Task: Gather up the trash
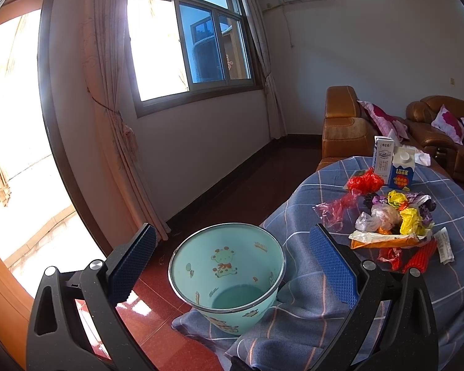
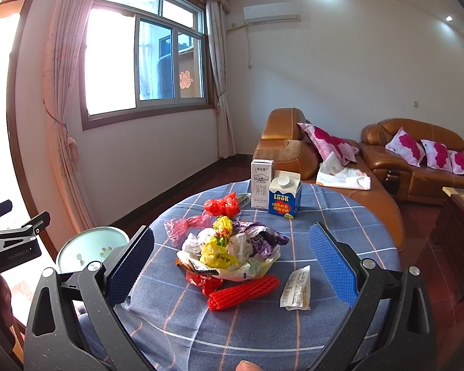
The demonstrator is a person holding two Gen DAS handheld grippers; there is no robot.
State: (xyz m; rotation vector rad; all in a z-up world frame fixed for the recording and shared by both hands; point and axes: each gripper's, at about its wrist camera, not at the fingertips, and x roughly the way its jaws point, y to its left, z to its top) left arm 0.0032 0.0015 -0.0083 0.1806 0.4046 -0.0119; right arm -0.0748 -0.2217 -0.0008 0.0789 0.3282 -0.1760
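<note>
Two grippers hover with fingers spread wide and nothing held, the trash not yet touched. The left gripper (image 1: 232, 256) frames a pale green bin (image 1: 227, 273) that stands on the floor at the edge of the round surface (image 2: 340, 216), its base sitting on the hanging hem of the blue checked cloth (image 1: 297, 315). The bin looks empty. The right gripper (image 2: 232, 262) faces the trash pile (image 2: 232, 247), a heap of crumpled bags and wrappers near the middle of the surface.

Just in front of the pile lie a red foam net (image 2: 242, 292) and a white sachet (image 2: 297, 289); a pink bag (image 2: 185, 225) and a red bag (image 2: 222, 205) lie behind it. Two cartons, one white (image 2: 262, 184) and one blue (image 2: 284, 196), stand upright at the far side, touching each other.

Several things could go wrong, judging from this layout. Light film is likely to slip from the fingers or spring open on release and miss the bin's mouth. A grab into the heap may drag neighbouring pieces across the cloth and off the surface. The fingers could also pinch the cloth along with a wrapper; any tug on it threatens the upright cartons and, since the hem runs under the bin, could tip the bin too. The flat sachet offers little edge to catch and may simply slide away.
</note>
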